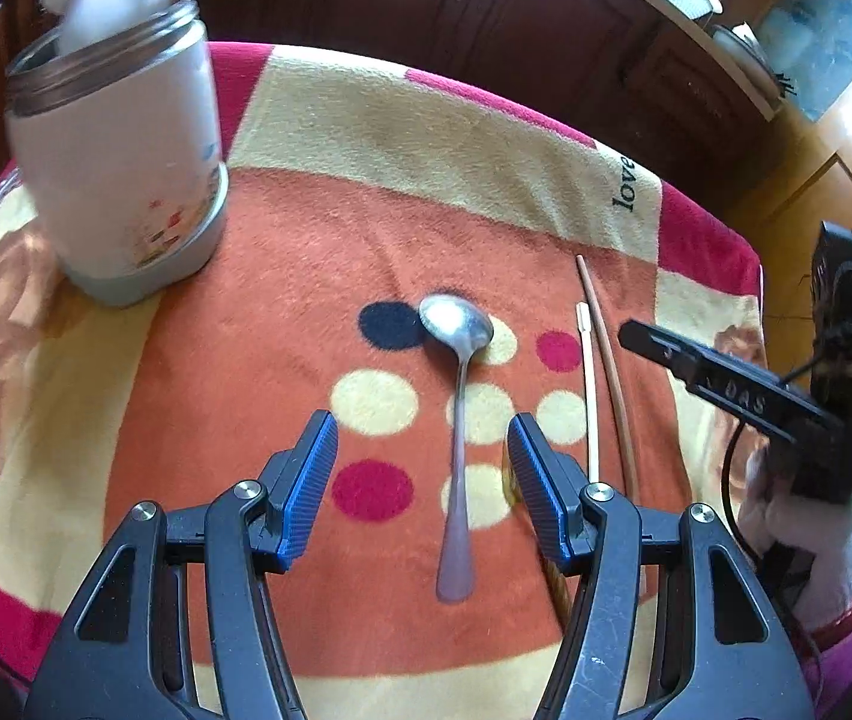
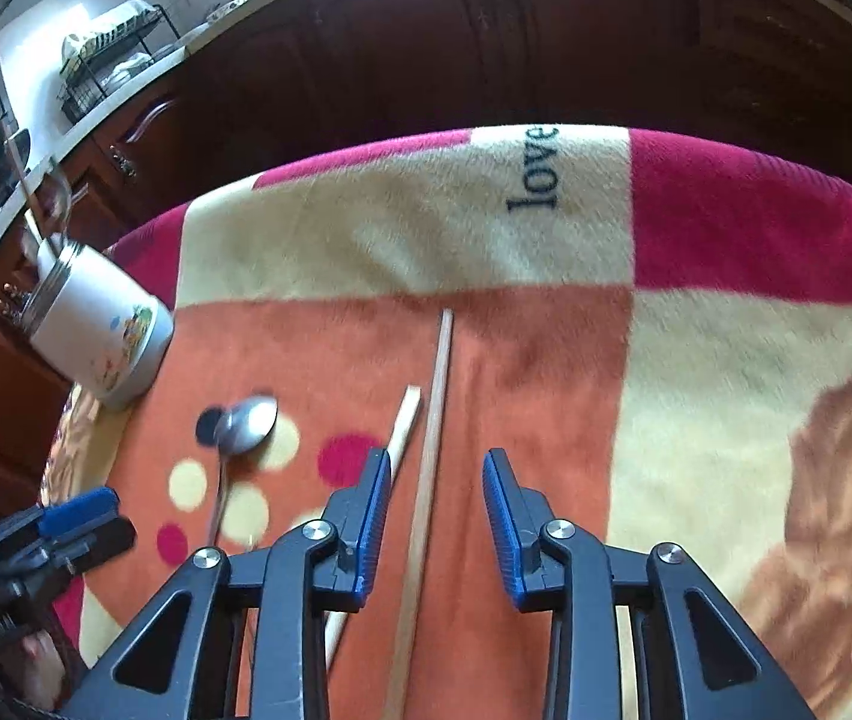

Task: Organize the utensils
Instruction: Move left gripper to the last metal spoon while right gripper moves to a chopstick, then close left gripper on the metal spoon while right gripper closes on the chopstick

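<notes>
A metal spoon (image 1: 459, 420) lies on the patterned blanket, bowl pointing away; it also shows in the right wrist view (image 2: 243, 426). My left gripper (image 1: 423, 438) is open above its handle, fingers on either side. Two wooden chopsticks lie to the right, a long brown one (image 1: 606, 360) and a shorter pale one (image 1: 589, 396). My right gripper (image 2: 437, 480) is open above the long chopstick (image 2: 432, 450), with the pale chopstick (image 2: 405, 420) under its left finger. A white utensil jar (image 1: 120, 168) stands at the far left, holding utensils; it also shows in the right wrist view (image 2: 102, 330).
The blanket (image 1: 366, 228) covers a small table with its edges close on all sides. Dark wooden cabinets (image 2: 486, 30) stand behind. A dish rack (image 2: 114, 60) sits on a counter at the far left. My right gripper body (image 1: 756, 408) shows at the right.
</notes>
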Action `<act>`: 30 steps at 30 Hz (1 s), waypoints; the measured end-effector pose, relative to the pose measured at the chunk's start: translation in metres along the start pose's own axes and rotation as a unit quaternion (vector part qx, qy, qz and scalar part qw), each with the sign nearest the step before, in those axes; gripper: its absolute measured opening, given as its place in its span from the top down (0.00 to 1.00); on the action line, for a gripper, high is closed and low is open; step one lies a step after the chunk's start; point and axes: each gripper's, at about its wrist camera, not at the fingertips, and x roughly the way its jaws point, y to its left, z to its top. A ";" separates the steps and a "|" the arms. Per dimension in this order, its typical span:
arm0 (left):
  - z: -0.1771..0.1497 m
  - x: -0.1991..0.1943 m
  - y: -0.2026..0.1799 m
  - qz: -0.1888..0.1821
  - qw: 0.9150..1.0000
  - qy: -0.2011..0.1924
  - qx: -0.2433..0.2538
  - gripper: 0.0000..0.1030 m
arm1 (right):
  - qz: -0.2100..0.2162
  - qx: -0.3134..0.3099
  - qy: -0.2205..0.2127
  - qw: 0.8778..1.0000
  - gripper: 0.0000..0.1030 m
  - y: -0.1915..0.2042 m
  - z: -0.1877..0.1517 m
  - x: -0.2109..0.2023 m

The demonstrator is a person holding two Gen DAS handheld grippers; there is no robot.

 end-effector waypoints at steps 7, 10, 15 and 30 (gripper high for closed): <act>0.015 0.026 -0.006 0.003 1.000 0.013 0.010 0.43 | -0.001 -0.015 0.007 1.000 0.71 0.003 0.024 0.019; 0.020 0.035 -0.009 0.004 1.000 0.017 0.013 0.43 | 0.001 -0.015 0.009 1.000 0.71 0.002 0.030 0.026; 0.025 0.050 -0.016 0.002 0.999 0.025 0.022 0.45 | -0.001 -0.022 0.016 1.000 0.75 0.000 0.034 0.036; 0.025 0.036 -0.012 -0.023 0.999 0.007 0.026 0.98 | 0.046 -0.001 -0.037 0.998 0.95 -0.009 0.030 0.001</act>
